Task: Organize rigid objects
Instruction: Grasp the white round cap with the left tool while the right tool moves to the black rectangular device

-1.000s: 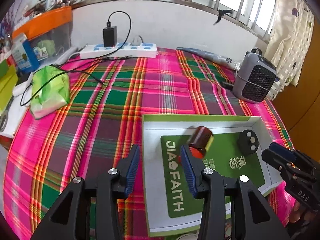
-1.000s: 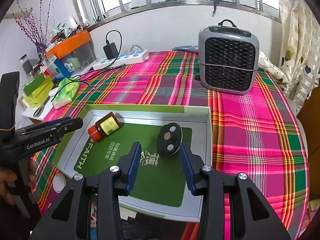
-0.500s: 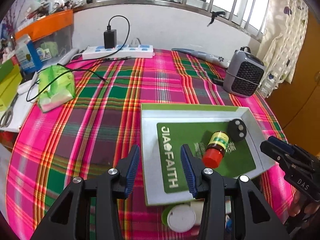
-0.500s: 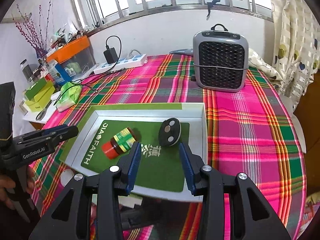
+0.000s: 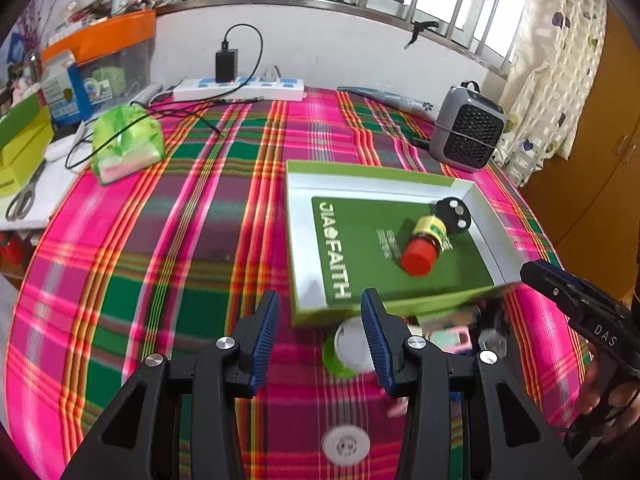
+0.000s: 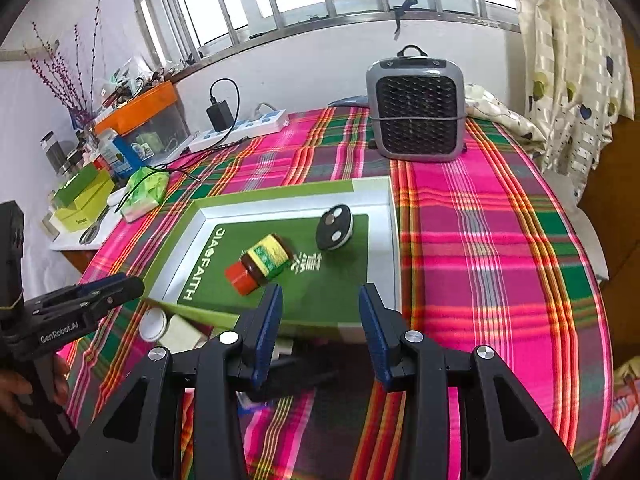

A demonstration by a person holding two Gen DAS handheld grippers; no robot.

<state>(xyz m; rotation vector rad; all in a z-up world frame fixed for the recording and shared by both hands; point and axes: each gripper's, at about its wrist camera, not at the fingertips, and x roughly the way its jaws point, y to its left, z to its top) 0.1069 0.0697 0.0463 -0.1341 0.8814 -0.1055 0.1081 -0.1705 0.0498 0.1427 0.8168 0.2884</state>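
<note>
A shallow green and silver box lid (image 5: pixel 304 240) lies open side up on the counter (image 5: pixel 160 240), which wears a bright pink and green checked cloth. Inside it a little brown bottle (image 6: pixel 262 262) with a red cap lies on its side. A round black thing (image 6: pixel 334 227) with two silver dots sits just beside the bottle, near the lid's far corner. Some small things, one with a round white top (image 5: pixel 354 346), peek out by the lid's near edge. The left claw (image 5: pixel 320 334) and the right claw (image 6: pixel 318 328) are both partly spread with nothing between them. A grey heater (image 6: pixel 416 120) stands well behind the lid.
</note>
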